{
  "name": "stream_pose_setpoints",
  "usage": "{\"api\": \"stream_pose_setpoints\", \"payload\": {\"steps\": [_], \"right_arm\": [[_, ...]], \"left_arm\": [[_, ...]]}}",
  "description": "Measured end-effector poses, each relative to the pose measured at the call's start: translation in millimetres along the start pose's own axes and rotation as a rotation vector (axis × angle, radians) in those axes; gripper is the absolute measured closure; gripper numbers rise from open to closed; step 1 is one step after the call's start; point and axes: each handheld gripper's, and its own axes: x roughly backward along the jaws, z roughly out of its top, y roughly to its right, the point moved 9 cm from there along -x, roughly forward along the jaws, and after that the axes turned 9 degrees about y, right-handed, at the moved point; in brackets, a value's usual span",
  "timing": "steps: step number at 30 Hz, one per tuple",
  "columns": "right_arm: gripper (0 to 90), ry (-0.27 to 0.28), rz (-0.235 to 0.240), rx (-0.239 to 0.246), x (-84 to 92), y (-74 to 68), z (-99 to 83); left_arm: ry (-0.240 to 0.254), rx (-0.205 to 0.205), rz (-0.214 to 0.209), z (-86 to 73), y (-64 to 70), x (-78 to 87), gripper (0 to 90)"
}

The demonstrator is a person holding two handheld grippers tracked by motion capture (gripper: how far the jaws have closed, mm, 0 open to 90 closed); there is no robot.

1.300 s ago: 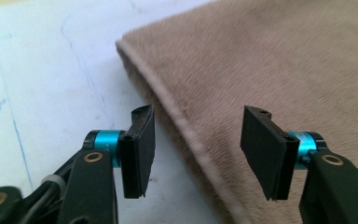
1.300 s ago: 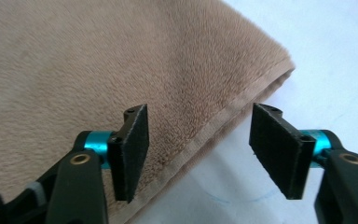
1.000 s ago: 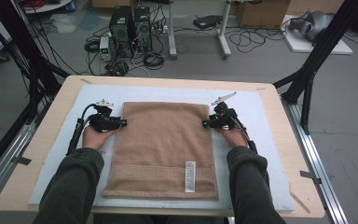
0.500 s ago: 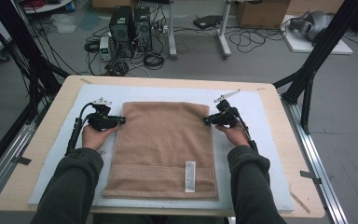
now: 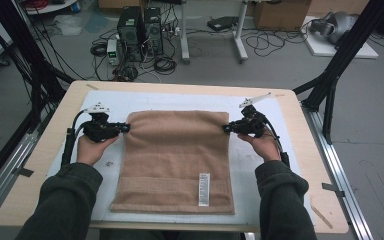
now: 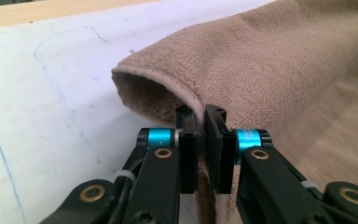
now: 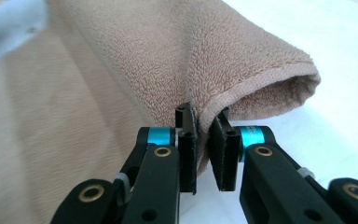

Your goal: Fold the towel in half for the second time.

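Towel (image 5: 177,160) lies spread on the white mat (image 5: 260,170) in the middle of the tabletop (image 5: 45,150), its near edge toward the person, a white label (image 5: 204,189) sewn close to that edge. The far edge is lifted a little off the mat at both corners and curls into a soft roll — in the left gripper view the cloth arches up into an open fold just past the tongs.

The left tongs (image 5: 125,128) are clamped on the far left corner; in the left gripper view (image 6: 200,140) the jaws stand narrow with a pinch of cloth pressed between the pads. They have just been closing, with the towel between them. The right tongs (image 5: 227,128) grip the far right corner likewise; in the right gripper view (image 7: 203,142) the hemmed edge runs down between the two pads, which have also just been closing on it. Each hand holds its gripper from the near side, forearms in dark green sleeves (image 5: 60,200) either side of the towel.

Nothing lies on the towel or between the two tongs. Past the far edge of the tabletop, on the floor, stand two computer towers (image 5: 140,30) amid a tangle of cables (image 5: 165,62). Black frame struts (image 5: 340,65) rise at the tabletop's left and right — well apart from the hands.
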Motion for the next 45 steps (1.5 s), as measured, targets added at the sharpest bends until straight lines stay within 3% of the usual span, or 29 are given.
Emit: {"api": "stream_pose_setpoints", "payload": {"steps": [4,11,16,19,21,25,32,37,41,45], "right_arm": [[82.5,-0.003,0.044,0.011,12.8,-22.6,-8.4],[81.8,-0.060,0.121,-0.005,17.5,-55.6,-50.5],[80.9,-0.075,0.130,-0.038,12.3,-59.7,-77.7],[73.7,-0.075,0.131,-0.056,8.3,-55.5,-84.8],[65.4,-0.065,0.124,-0.054,10.3,-54.0,-82.3],[51.6,-0.053,0.077,-0.039,20.3,-47.0,-72.8],[43.4,-0.002,0.005,-0.030,33.8,-33.1,-45.7],[42.1,-0.007,-0.023,-0.014,21.1,-22.4,-29.6],[40.0,-0.012,-0.032,-0.011,2.1,-13.6,-27.3],[38.0,-0.062,-0.028,-0.021,-16.0,-7.4,-37.8]], "left_arm": [[0.011,-0.021,-0.034,-13.8,17.2,19.7,83.9],[-0.048,-0.064,-0.070,-55.8,41.6,40.7,83.8],[-0.079,-0.047,-0.094,-77.8,45.7,41.8,83.2],[-0.072,-0.049,-0.081,-76.8,43.8,42.3,78.5],[-0.084,-0.057,-0.063,-76.6,40.5,43.8,69.0],[-0.081,-0.054,-0.055,-70.8,37.3,49.1,57.0],[-0.047,-0.061,-0.038,-46.6,29.3,51.6,49.7],[-0.021,-0.058,-0.016,-26.8,18.8,37.4,49.4],[-0.035,-0.043,0.002,-26.5,9.4,19.8,47.5],[-0.071,-0.020,0.014,-33.0,2.1,-0.7,46.1]]}}
